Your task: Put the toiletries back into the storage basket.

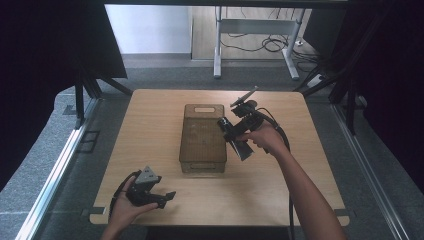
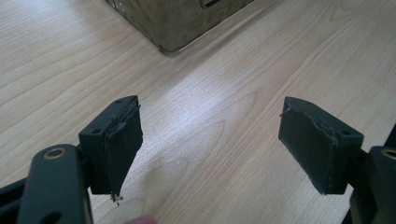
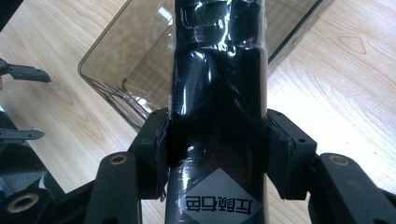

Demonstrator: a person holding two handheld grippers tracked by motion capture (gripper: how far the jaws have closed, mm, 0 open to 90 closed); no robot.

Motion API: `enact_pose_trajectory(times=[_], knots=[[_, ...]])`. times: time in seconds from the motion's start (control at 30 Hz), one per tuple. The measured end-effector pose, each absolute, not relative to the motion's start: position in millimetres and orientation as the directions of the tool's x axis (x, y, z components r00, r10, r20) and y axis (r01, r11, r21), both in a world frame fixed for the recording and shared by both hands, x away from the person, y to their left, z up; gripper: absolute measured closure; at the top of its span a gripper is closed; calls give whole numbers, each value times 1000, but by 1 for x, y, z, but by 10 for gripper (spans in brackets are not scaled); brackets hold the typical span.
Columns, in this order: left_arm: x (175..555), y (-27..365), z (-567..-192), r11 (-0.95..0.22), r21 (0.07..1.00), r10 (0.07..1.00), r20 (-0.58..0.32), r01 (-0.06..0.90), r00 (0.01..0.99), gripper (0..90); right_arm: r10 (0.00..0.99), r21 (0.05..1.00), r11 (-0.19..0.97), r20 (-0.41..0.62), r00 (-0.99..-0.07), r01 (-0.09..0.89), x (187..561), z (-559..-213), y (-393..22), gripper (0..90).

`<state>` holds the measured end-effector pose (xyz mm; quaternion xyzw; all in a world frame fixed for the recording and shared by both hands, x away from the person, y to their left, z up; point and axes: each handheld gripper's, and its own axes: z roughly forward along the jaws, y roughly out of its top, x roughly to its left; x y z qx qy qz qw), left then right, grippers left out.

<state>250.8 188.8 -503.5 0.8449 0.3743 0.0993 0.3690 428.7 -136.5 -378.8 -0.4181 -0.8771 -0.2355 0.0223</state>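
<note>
Now the right tongs (image 3: 217, 154) are gripping a black packet (image 3: 217, 93) lengthwise over the clear bin (image 1: 202, 137) at counter centre, left tongs (image 2: 210, 149) resting wide

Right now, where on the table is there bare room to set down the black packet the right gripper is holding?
Bare wood lies left of the smoky plastic box, right of the right gripper out to the table edge, and along the far edge behind the box. It is crowded at the near left corner, where the left gripper rests, and beside the box, where the black packet hangs.

High view above table (image 1: 150, 200) looking forward-down, claw views close, all sharing the box (image 1: 202, 137).
</note>
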Motion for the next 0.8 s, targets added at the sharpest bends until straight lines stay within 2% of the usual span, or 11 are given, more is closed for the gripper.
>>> enact_pose_trajectory(times=[0.8], knots=[[251,189,-504,-449,697,704,-108,559,702,218,742,373,517,255,-620,771,439,-375,-115,471]])
